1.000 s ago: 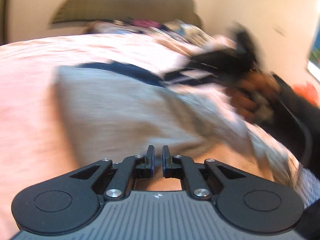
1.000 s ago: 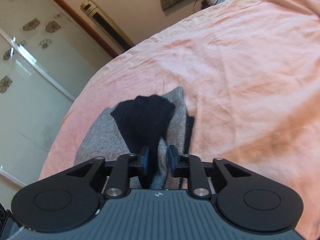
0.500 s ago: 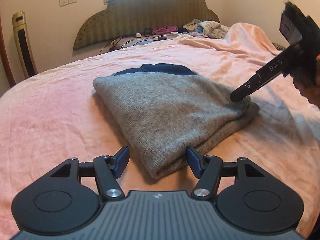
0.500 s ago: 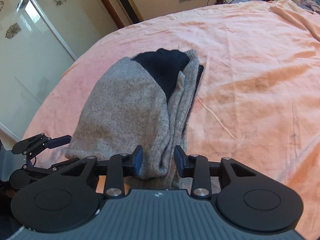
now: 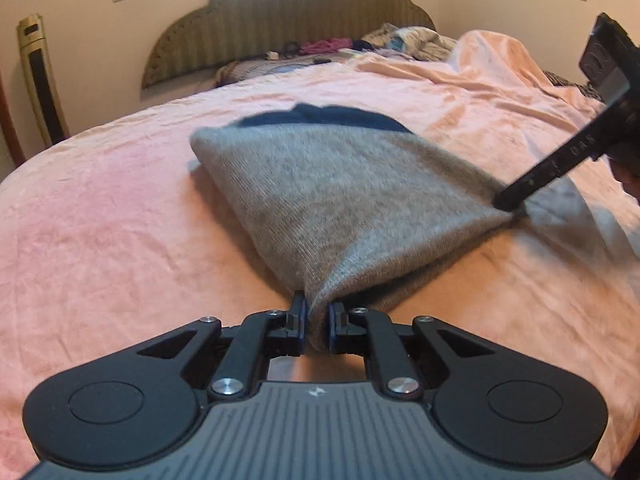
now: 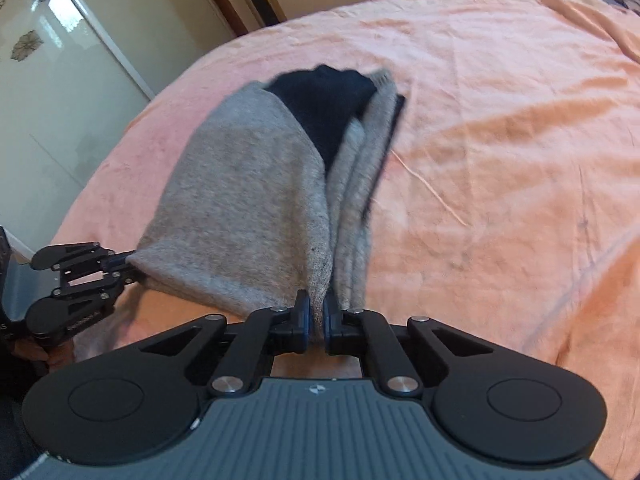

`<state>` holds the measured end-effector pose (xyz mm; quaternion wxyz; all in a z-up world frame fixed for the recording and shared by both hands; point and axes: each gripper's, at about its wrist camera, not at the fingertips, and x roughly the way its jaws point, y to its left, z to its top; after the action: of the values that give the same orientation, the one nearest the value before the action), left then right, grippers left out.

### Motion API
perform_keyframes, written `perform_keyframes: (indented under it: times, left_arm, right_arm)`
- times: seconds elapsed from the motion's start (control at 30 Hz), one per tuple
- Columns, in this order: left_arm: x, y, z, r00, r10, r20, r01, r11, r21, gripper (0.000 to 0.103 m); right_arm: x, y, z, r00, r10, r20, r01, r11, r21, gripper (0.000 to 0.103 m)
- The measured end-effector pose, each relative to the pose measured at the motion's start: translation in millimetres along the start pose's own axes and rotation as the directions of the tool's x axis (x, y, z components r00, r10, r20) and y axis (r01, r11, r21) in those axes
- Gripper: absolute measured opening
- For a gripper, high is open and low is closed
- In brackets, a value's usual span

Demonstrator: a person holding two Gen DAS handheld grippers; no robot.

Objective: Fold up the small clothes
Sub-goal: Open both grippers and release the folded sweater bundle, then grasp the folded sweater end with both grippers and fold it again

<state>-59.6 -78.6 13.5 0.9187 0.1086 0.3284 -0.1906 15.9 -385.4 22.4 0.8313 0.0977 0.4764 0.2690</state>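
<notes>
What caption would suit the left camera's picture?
Left gripper and right gripper, both just closed, pinch two near corners of a folded grey sweater on a pink bedspread.

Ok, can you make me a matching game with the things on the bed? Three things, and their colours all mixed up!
Things:
1. sweater
2. bedspread
3. headboard

Colours:
A. olive green
B. grey with a navy part
C. pink

Pairs: 1-B, 2-C, 3-A
</notes>
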Motion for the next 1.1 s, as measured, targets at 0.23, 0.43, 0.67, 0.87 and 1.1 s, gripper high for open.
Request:
perform_keyframes:
  times: [0.23,0.43,0.67,0.87,1.1]
  left_arm:
    - [-32,64,11,0.994,-0.098,0.058,0.107,0.976,-0.189,0.074]
    - [-14,97,43,0.989,0.027,0.146,0.030,0.925,-0.379,0.077]
    - [23,86,51,0.997,0.013,0.073,0.019,0.906,-0.422,0.077]
    - [35,98,52,0.997,-0.042,0.064,0.067,0.883,-0.464,0.077]
    - [107,148,67,0.953,-0.297,0.059,0.241,0.625,-0.743,0.077]
  right_arm:
    - [-23,-6,35,0.985,0.057,0.165,-0.070,0.995,0.073,0.061]
    - [35,-28,120,0.978,0.078,0.192,-0.117,0.973,0.199,0.060]
    - [105,-32,154,0.988,0.107,0.108,-0.130,0.965,0.229,0.018]
    - [89,-56,130,0.982,0.039,0.187,-0.073,0.981,0.181,0.014]
    - [50,-72,125,0.955,0.071,0.288,-0.156,0.946,0.285,0.064]
